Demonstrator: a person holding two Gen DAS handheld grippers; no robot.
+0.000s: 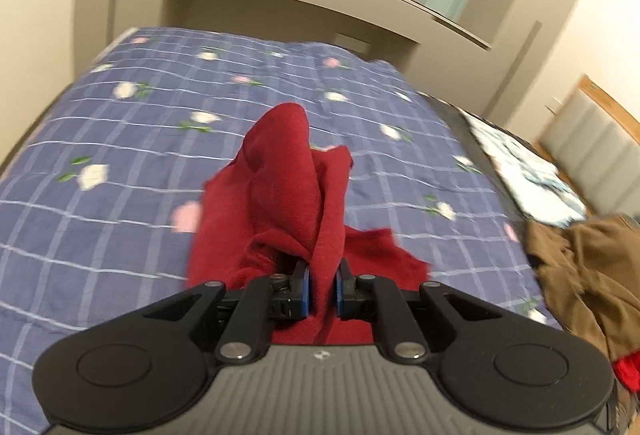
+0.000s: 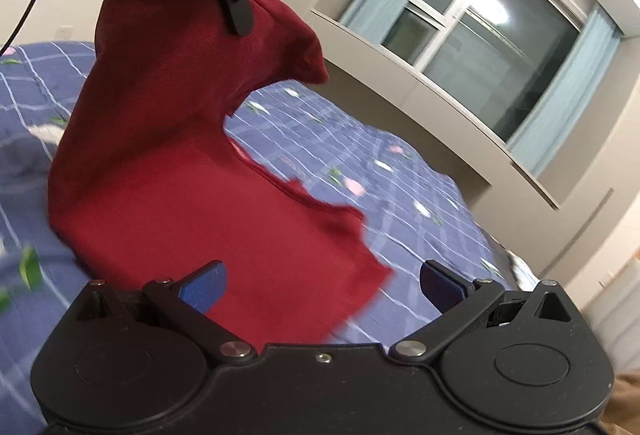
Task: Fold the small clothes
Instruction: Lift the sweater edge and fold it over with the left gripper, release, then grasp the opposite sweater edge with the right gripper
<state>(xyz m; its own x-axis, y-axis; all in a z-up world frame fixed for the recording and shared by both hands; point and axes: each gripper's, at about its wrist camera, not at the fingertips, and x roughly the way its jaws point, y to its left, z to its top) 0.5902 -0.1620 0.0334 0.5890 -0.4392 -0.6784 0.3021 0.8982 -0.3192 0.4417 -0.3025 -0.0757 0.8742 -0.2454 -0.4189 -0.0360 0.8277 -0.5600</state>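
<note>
The red garment (image 1: 288, 195) is held clamped between the left gripper (image 1: 322, 289) fingers, hanging above the bedspread (image 1: 120, 139), while the right gripper (image 2: 320, 287), fingers apart just below its hem, must likely seize a free corner before spreading.

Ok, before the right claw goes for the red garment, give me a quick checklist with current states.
1. Left claw shut on red garment: ok.
2. Garment lifted off the bedspread: partly, lower edge looks draped; cannot tell.
3. Right claw open, nothing held: ok.
4. Free hem between the right claw's fingers: not ok, it sits toward the left finger.
5. Brown clothes apart from the garment: ok.
</note>
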